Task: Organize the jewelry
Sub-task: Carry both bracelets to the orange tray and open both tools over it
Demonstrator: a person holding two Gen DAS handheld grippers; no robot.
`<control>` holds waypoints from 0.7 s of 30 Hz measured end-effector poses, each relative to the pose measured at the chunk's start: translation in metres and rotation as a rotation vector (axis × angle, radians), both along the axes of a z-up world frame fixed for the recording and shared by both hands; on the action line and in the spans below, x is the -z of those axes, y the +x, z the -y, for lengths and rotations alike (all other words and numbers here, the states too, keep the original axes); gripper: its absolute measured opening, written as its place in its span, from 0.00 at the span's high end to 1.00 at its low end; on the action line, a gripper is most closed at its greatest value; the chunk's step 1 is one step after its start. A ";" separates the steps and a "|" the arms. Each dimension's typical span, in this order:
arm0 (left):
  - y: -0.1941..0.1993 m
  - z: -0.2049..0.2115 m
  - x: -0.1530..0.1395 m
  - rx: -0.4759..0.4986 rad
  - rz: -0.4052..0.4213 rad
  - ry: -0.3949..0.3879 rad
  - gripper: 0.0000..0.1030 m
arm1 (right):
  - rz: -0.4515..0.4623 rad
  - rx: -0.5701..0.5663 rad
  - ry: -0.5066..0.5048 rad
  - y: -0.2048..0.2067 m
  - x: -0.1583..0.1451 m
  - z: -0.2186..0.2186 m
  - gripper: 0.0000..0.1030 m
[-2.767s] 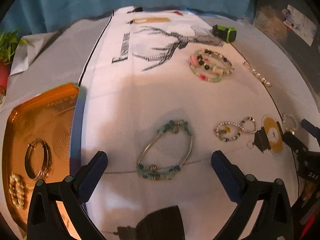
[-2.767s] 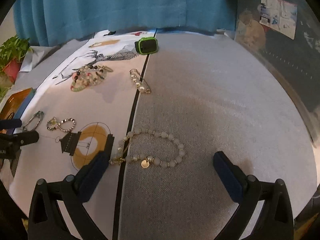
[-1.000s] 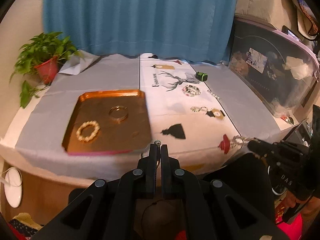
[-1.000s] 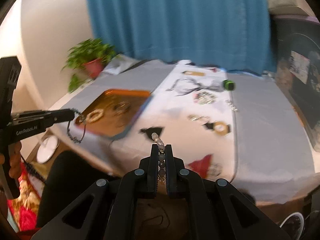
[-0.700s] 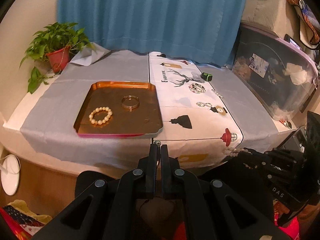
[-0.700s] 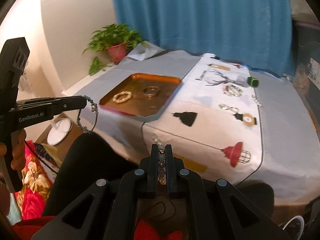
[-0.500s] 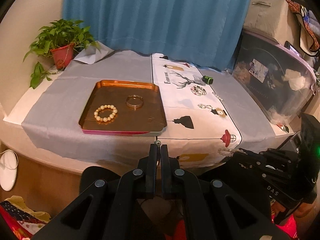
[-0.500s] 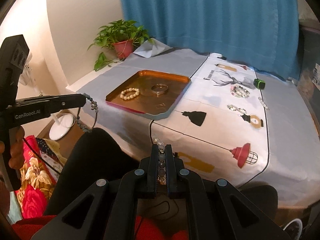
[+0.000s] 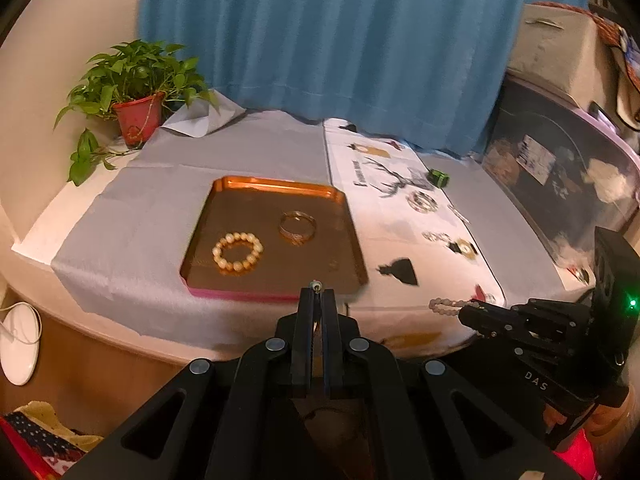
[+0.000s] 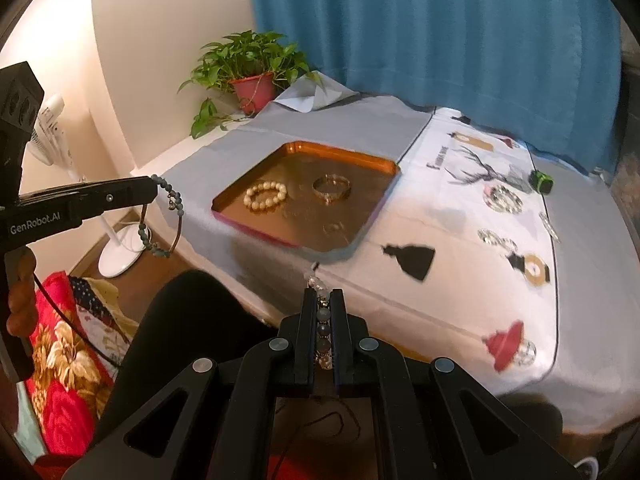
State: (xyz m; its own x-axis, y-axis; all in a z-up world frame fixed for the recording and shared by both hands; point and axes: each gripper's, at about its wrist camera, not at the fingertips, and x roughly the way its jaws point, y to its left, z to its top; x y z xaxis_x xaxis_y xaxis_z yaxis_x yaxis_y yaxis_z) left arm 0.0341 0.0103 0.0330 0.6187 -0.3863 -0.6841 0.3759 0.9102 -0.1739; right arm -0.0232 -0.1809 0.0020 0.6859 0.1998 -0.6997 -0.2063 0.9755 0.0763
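An orange tray (image 9: pixel 344 216) (image 10: pixel 384 168) lies on the table with a cream bead bracelet (image 9: pixel 237 250) (image 10: pixel 265 196) and a gold bangle (image 9: pixel 297 226) (image 10: pixel 331 187) in it. My left gripper (image 9: pixel 317 294) is shut on a green-bead and silver-tube bracelet, which hangs from it in the right wrist view (image 10: pixel 162 220), off the table's near left. My right gripper (image 10: pixel 322 298) is shut on a pale bead bracelet (image 10: pixel 323 324); its beads show in the left wrist view (image 9: pixel 444 306). Both are held in front of the table's near edge.
On the white printed cloth (image 9: pixel 400 216) lie a colourful bead bracelet (image 10: pixel 502 199), a figure-eight bracelet (image 10: pixel 494 239), a pearl pin (image 10: pixel 549 226) and a green watch (image 10: pixel 541 181). A potted plant (image 9: pixel 134 92) stands at the back left. A fan base (image 10: pixel 120 256) is on the floor.
Both grippers closed on bracelets on the table, lifted them and drew far back. Over the last second the view swung to face the tray and steadied.
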 end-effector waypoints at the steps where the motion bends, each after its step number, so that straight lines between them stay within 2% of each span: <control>1: 0.008 -0.001 0.000 -0.005 0.002 0.002 0.99 | 0.005 -0.001 0.003 0.008 -0.001 -0.001 0.94; 11: 0.101 0.013 0.015 -0.019 -0.007 0.025 0.99 | 0.015 -0.025 0.033 0.107 0.009 -0.018 0.94; 21: 0.172 0.034 0.068 -0.034 -0.064 0.106 0.99 | -0.039 -0.004 0.045 0.187 0.043 -0.028 0.94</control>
